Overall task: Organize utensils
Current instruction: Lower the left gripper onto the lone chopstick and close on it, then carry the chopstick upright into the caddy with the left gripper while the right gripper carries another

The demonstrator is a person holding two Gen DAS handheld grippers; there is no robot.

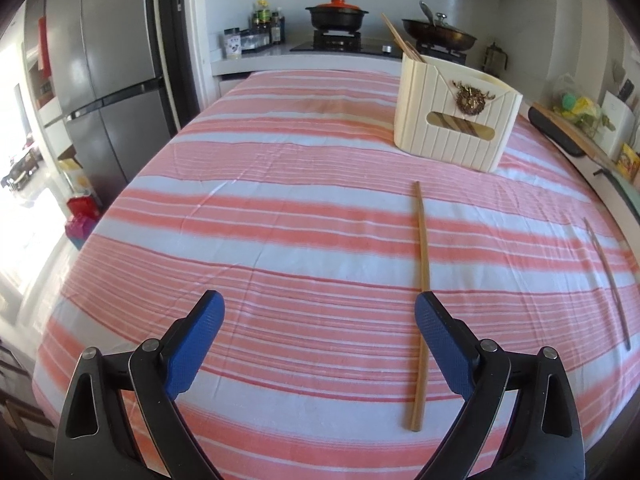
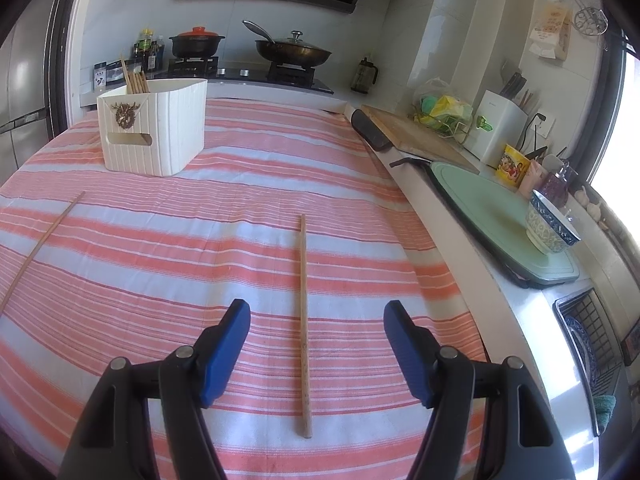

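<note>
A wooden chopstick (image 1: 421, 280) lies on the striped cloth in the left wrist view, under my open left gripper's (image 1: 320, 312) right finger. A second chopstick (image 1: 608, 284) lies far right. In the right wrist view that second chopstick (image 2: 304, 320) lies between the fingers of my open, empty right gripper (image 2: 316, 320); the first chopstick (image 2: 40, 248) lies at far left. A cream utensil holder (image 1: 452, 124), (image 2: 154, 128) with several chopsticks in it stands at the back of the table.
The pink-striped table (image 1: 280, 220) fills both views. A fridge (image 1: 108, 80) stands left. Behind is a stove with a black pot (image 2: 196, 44) and a wok (image 2: 294, 54). A counter at right holds a green cutting board (image 2: 492, 216), a bowl (image 2: 550, 232) and a knife block (image 2: 500, 124).
</note>
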